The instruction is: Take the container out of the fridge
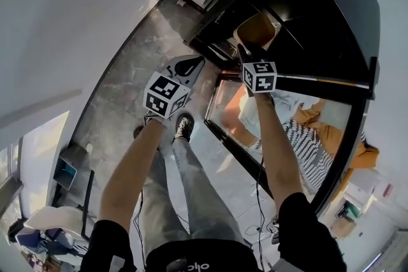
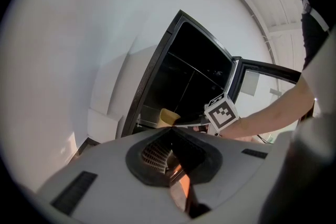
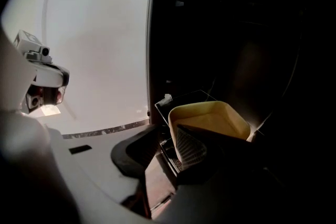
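My right gripper (image 3: 167,139), jaws apart and empty, is the nearer one; the yellow container (image 3: 212,117) lies just beyond, slightly right.

Black short sleeves (image 1: 107,240), grey trousers (image 1: 194,191); white tongs (image 1: 190,63) carry black-and-white marker cubes (image 1: 166,94).

The right gripper (image 3: 169,131) reaches into the dark fridge (image 3: 236,34) with its fingers (image 3: 191,147) a little apart. A yellow container (image 3: 210,118) sits open-topped on a glass shelf (image 3: 181,98) just past the tips. The ridged right finger overlaps the container's near wall, though contact cannot be made out. Left of the fridge's edge are a white wall (image 3: 100,34) and a strip of speckled floor (image 3: 105,129). The left gripper (image 3: 43,81) hangs at the far left.
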Demonstrator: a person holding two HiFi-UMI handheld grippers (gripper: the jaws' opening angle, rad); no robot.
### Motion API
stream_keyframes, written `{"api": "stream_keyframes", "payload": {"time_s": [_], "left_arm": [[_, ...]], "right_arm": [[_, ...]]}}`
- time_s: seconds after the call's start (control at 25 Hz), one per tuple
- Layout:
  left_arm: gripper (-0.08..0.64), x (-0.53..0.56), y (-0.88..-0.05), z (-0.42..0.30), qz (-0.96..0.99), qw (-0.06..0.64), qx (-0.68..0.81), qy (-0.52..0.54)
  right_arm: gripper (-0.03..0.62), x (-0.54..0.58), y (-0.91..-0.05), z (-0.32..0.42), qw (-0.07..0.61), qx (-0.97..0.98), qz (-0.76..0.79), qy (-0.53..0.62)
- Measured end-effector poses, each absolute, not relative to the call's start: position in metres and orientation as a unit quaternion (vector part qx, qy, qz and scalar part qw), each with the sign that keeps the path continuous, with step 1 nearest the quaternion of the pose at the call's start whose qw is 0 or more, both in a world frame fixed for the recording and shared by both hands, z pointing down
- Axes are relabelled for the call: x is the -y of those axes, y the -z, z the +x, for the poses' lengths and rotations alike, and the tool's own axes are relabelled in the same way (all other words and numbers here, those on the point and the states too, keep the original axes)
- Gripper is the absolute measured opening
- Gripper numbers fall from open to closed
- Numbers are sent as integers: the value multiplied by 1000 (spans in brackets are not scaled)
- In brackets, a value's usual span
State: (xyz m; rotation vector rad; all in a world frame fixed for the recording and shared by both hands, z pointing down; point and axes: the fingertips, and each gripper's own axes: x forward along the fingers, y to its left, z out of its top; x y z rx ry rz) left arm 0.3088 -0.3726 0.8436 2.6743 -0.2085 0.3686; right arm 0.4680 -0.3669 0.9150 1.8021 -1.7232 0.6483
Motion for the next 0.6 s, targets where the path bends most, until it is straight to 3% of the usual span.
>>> {"api": "stream_keyframes", "payload": {"time_s": [0.6], "left_arm": [[8, 386, -858, 324, 960, 230, 89, -135]], "right_arm": [[91, 383, -946, 481, 384, 626, 629, -255]]}}
